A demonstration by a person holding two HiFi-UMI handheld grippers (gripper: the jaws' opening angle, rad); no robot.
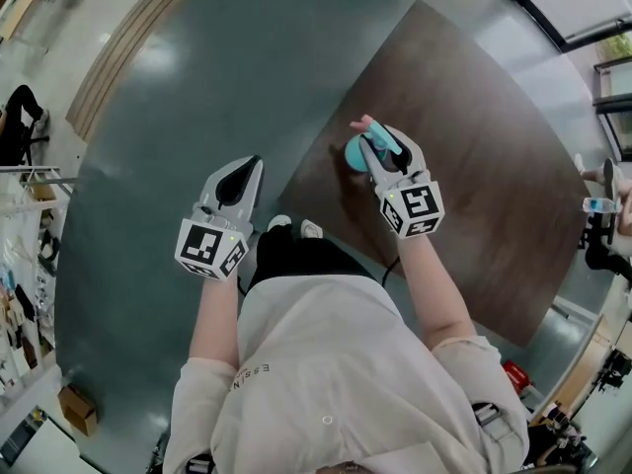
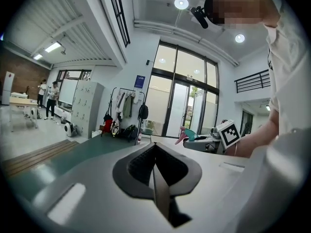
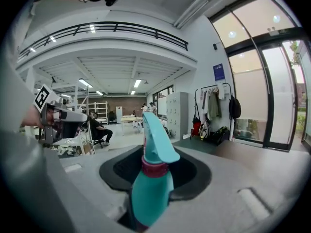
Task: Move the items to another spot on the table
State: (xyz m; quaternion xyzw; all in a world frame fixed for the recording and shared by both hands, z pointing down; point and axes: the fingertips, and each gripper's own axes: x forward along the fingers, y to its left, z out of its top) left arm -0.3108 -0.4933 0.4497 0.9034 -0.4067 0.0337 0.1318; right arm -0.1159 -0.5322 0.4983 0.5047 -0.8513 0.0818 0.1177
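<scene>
Two hand-held grippers showed, but only one mattered for the coming move. The right gripper (image 1: pixel 379 148) had its jaws closed partway round a teal plastic spray bottle (image 3: pixel 148 181) with a magenta collar, gripping its body from either side. The bottle stood upright between the jaws, its long axis running up and down and its sprayer head on top. It was over the near left part of the dark brown tabletop (image 1: pixel 474 156), close to that edge; whether its base touched the wood could not be told. Most of the bare tabletop lay to the right and farther off, so any new spot would probably lie that way, within the right arm's reach. The left gripper (image 1: pixel 247 174) hung to the left, beyond the table edge over the green floor (image 1: pixel 178 117). It was well apart from the bottle, its jaws pressed together with nothing between them.
</scene>
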